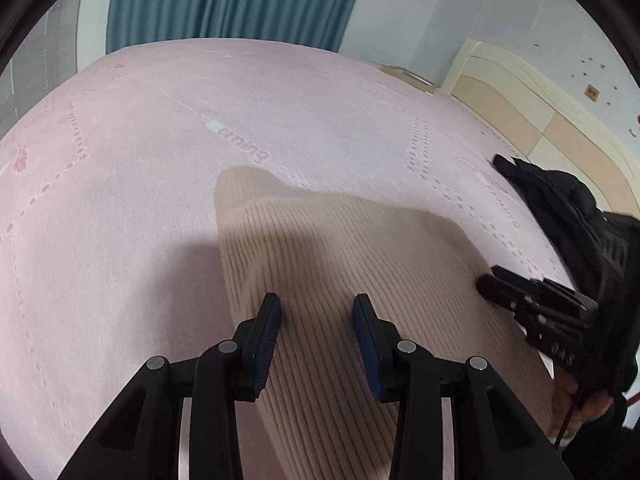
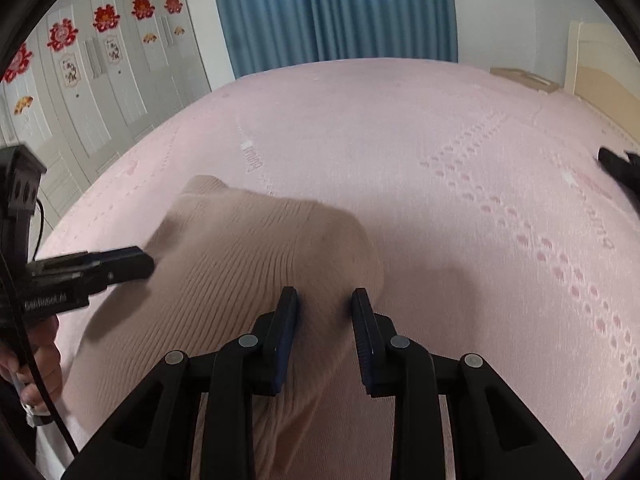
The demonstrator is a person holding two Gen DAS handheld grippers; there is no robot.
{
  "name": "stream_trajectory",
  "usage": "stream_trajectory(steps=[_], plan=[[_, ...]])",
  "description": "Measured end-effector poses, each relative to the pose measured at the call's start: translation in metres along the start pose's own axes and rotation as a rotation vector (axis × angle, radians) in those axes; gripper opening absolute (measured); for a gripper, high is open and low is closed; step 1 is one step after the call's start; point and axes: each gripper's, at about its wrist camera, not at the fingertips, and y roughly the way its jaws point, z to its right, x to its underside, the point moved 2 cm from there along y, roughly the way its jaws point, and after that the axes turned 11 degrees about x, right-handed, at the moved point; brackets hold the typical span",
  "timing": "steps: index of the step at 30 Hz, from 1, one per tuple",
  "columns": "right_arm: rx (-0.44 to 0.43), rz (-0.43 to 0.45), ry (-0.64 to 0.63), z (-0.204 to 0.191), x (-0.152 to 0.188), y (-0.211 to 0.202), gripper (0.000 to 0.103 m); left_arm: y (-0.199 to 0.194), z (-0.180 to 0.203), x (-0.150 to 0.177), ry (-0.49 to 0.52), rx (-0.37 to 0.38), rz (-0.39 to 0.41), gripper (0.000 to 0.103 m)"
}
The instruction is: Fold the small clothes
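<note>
A beige ribbed knit garment (image 1: 340, 264) lies flat on the pink bed cover (image 1: 140, 140); it also shows in the right wrist view (image 2: 240, 264). My left gripper (image 1: 316, 308) is open, its jaws standing apart just above the garment's near left part. My right gripper (image 2: 325, 300) is open above the garment's near right edge. The right gripper also shows from the side in the left wrist view (image 1: 492, 280) at the garment's right edge. The left gripper shows in the right wrist view (image 2: 136, 264) at the garment's left edge.
A black garment (image 1: 568, 208) lies on the bed to the right, by the cream headboard (image 1: 540, 112). Blue curtains (image 2: 332, 12) hang beyond the bed's far edge. White wardrobe doors (image 2: 92, 72) with red decorations stand at the left. The pink cover (image 2: 440, 160) stretches beyond the garment.
</note>
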Motion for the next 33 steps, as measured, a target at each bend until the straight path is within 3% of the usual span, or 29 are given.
stream_trajectory(steps=[10,20,25,33], plan=[[0.069,-0.049,0.012,0.004,-0.01,0.034,0.027,0.037,-0.009,-0.027,0.053,-0.112,-0.004,0.031],[0.087,-0.053,0.018,0.005,-0.014,0.041,0.027,0.037,-0.021,-0.038,0.02,-0.206,0.05,0.032],[0.09,-0.057,0.035,0.007,-0.02,0.049,0.027,0.044,-0.033,-0.051,0.009,-0.218,0.05,0.033],[0.093,-0.086,0.082,0.014,-0.027,0.045,0.028,0.036,-0.041,-0.056,-0.06,-0.165,0.03,0.033]])
